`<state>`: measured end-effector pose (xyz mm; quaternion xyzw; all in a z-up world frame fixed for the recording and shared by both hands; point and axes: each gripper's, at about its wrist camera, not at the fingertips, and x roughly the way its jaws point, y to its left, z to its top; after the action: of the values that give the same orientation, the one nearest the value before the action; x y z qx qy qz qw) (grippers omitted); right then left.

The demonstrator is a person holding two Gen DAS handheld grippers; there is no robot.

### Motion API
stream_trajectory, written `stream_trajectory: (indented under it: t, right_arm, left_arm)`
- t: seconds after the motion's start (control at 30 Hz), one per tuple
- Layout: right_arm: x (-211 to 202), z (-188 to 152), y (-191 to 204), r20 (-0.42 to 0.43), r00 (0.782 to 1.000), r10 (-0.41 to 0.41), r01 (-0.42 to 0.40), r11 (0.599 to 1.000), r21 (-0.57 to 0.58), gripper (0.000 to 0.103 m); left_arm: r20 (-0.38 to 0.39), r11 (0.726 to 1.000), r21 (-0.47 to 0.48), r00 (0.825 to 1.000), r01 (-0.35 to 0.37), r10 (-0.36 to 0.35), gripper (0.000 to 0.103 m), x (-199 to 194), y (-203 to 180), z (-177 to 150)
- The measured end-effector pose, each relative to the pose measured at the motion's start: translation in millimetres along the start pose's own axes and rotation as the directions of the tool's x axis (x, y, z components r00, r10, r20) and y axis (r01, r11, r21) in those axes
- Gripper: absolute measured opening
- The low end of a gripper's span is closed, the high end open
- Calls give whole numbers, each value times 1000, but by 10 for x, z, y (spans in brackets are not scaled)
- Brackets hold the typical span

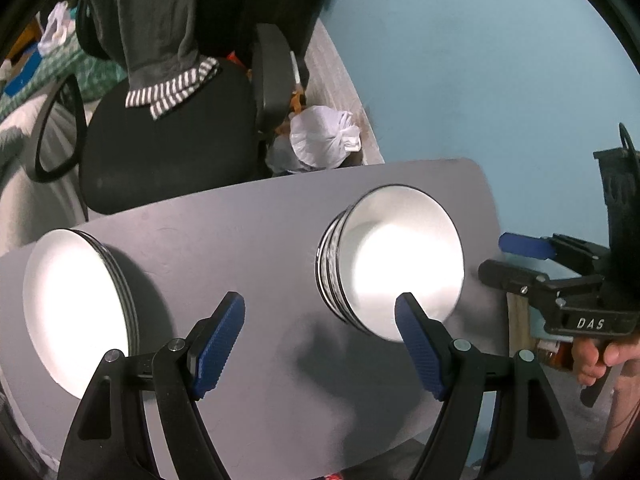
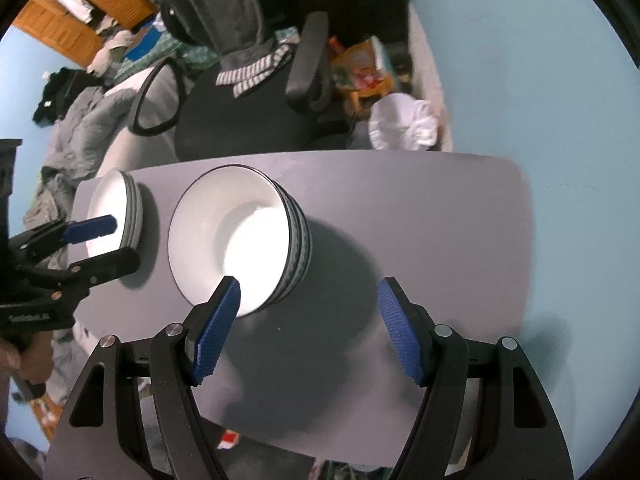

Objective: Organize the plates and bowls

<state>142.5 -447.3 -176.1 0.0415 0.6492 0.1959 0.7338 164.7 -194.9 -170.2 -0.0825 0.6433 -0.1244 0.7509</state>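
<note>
Both grippers have their jaws spread wide with nothing between the blue pads, so neither one has hold of anything. The left gripper hangs over bare gray table, in the gap between the 2 stacks. The right gripper sits just right of the stack of bowls, its left pad overlapping the near rim in view; can't tell if it touches. The stack of plates sits on the table's left end, bowls nearer the middle, well apart from each other. Behind the table there's a black office chair with striped clothing draped on it and a tied white bag on the floor.
</note>
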Motion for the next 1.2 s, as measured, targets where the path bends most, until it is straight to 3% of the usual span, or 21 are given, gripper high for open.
stream_trajectory:
  t: [0.43,0.73,0.9,1.2]
  right_arm:
    - [470,217,-170,-124,990,70,-67,997,26,71]
    - [660,291,-223,-153,980,128,-121,991,54,71]
    - [765,305,-226,-190,973,131,-122,991,57,71]
    - [808,318,-192,-200,967,159,-156,987,34,59]
  left_arm:
    - [-99,999,-35,995,12,-15,79,455,86,171]
    - [-138,994,-78,987,72,-82,68,702,166,219]
    - [-157,992,-78,981,100,-111,68,804,153,229]
    - [-160,984,-84,973,155,-167,67,922,118,205]
